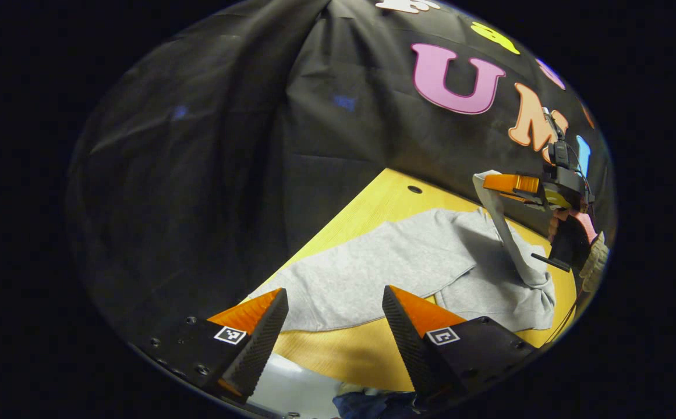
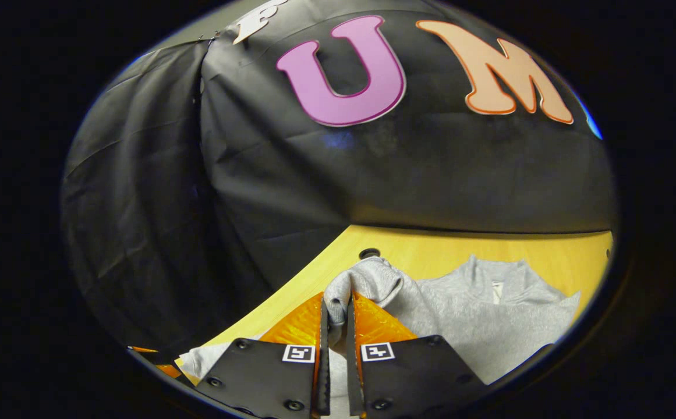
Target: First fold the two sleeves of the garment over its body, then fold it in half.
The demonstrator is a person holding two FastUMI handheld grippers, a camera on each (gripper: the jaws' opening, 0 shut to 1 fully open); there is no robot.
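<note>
— Yellow tabletop (image 1: 367, 349) was seen under the grey garment (image 1: 372, 273), spread flat near the far wall. Which step was in hand?

— The first sleeve fold. A sleeve (image 2: 367, 282) was pinched in the right gripper (image 2: 338, 317), lifted. The left gripper (image 1: 335, 308) was held spread, grasping nothing. Carrying the sleeve across the body was judged next.

In the right gripper view, the sleeve (image 2: 367, 285) end is hidden between the fingers of the right gripper (image 2: 338, 314), and the picture's lower edge cuts off the garment (image 2: 489, 331). In the left gripper view, the hand (image 1: 576, 233) on the far gripper is partly hidden.
</note>
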